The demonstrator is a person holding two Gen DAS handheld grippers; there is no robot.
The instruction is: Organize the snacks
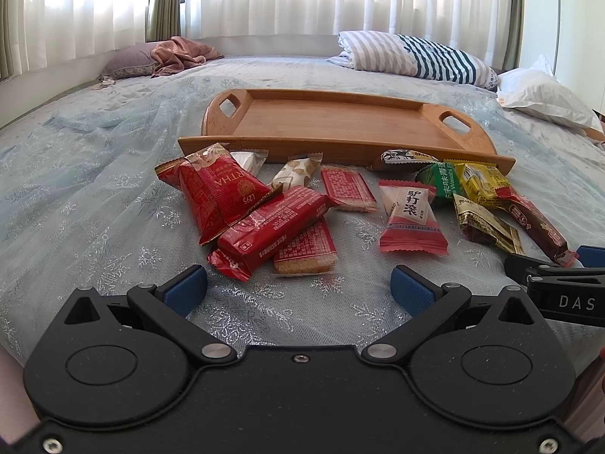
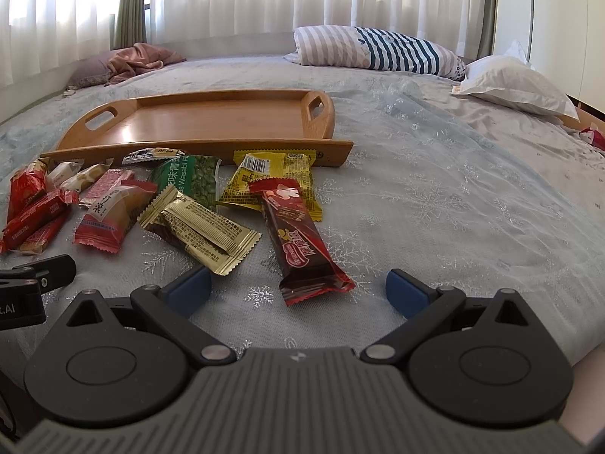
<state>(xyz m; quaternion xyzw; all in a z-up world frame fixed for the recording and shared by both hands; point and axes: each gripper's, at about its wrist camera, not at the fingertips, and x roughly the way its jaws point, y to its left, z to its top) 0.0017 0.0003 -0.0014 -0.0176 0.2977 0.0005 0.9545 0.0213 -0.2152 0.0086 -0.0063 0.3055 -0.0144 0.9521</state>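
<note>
On the bed's pale blue lace cover (image 2: 435, 204), a loose heap of wrapped snacks is spread just in front of the wooden tray (image 1: 340, 128), whose floor is bare, so no sorting is judged done yet. Both grippers are held low w/ jaws spread wide and nothing between them: the left gripper (image 1: 298, 283) is aimed at the red pkts, the right gripper (image 2: 298, 287) at the brown-and-red chocolate bar (image 2: 302, 242), whose near end lies between its blue pads (image 2: 406, 291) w/o contact. All pkts are judged light, w/ glossy crinkly film that is likely slippery; the contents (wafers, biscuits) are probably brittle, so a gentle squeeze is called for. The chocolate bar is long and fairly stiff, and is best taken across its narrow width near the middle, not by the crimped end, which would fold. The gold pkt (image 2: 200, 230) lies flat beside it, partly over a darker one; an edge-on pinch is judged harder there since the soft bedding gives underneath. The long red bar (image 1: 264, 223) is propped across a flat red biscuit pkt (image 1: 306, 249) and against the puffed red bag (image 1: 215, 193), so lifting it may shift both. The pink-and-white pkt (image 1: 410, 215) lies apart and looks easy to take by its sides. The green wasabi pkt (image 2: 193, 181) and yellow pkt (image 2: 272, 181) touch the tray's near rail.
</note>
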